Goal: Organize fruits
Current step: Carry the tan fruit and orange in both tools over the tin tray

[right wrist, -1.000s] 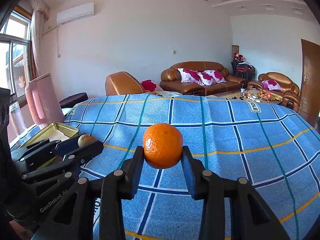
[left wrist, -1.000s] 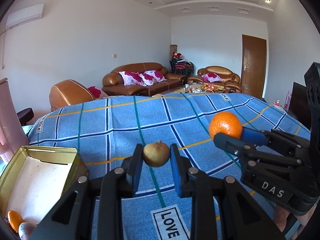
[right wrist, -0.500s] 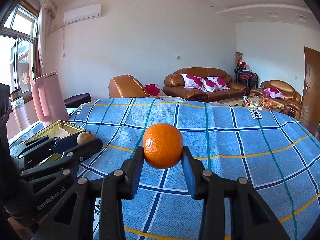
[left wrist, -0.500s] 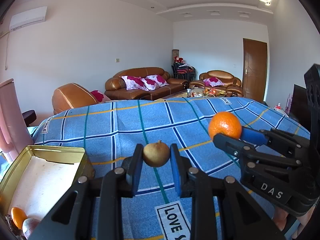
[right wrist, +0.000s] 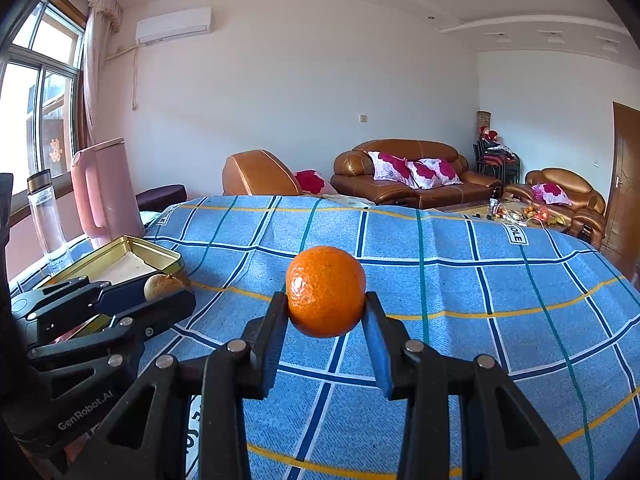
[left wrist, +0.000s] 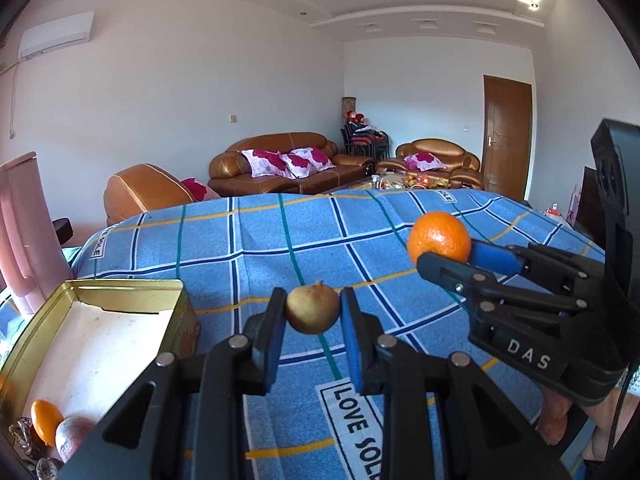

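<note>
I am holding two fruits aloft over a table draped in a blue plaid cloth (left wrist: 280,248). My left tongs (left wrist: 313,322) are pinching a small yellow-brown fruit (left wrist: 313,309) squarely between the blue pads at their tips, clear of the cloth. My right tongs (right wrist: 325,312) are gripping an orange (right wrist: 325,290) the same way, its sides pressed by both fingers and its bulk standing above them. Seen from the left wrist, the right tongs (left wrist: 444,256) are reaching in from the right, carrying the orange (left wrist: 439,237) just beyond and to the right of the brown fruit. A gold tin (left wrist: 132,292) is lying open on the cloth to the left of my left tongs, near a pink jug (right wrist: 106,188); a second orange (left wrist: 46,420) and a pale reddish fruit (left wrist: 72,438) are resting at its near end.
</note>
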A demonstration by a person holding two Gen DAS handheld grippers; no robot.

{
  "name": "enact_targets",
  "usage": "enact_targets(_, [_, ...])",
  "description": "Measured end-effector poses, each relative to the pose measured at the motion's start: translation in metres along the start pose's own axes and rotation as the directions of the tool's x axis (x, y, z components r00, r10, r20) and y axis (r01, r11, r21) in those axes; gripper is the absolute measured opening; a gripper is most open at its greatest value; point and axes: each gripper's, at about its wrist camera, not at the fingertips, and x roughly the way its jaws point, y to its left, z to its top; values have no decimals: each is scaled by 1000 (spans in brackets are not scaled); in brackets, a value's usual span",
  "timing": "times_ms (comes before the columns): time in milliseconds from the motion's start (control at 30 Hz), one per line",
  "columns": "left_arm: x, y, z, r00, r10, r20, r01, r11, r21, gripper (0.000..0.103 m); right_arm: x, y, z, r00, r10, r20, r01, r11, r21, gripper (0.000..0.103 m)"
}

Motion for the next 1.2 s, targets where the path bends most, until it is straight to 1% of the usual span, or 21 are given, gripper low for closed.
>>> enact_targets(67, [-5,1,-2,1000,8,-1,-8,1000,1,28,-1,2,0,1000,4,-1,-4,1000,-3,40])
enact_targets(400, [-31,14,-11,999,28,41,-28,1000,7,28,-7,17,-4,1000,23,-2,-23,999,-28,40])
enact_targets(633, [-49,25,-17,997,41,68,-41,999,1,28,-12,36,-7,998,57,-8,-57,997,-55,40])
enact_targets(800, [-62,34,-21,994,66,84,-65,998,-4,28,-14,48,-9,997,81,-15,-82,994,-73,40])
enact_targets(1200, [-80,55,-28,989,107,104,-104,994,-33,28,-16,74,-12,992,124,-32,-127,987,-98,40])
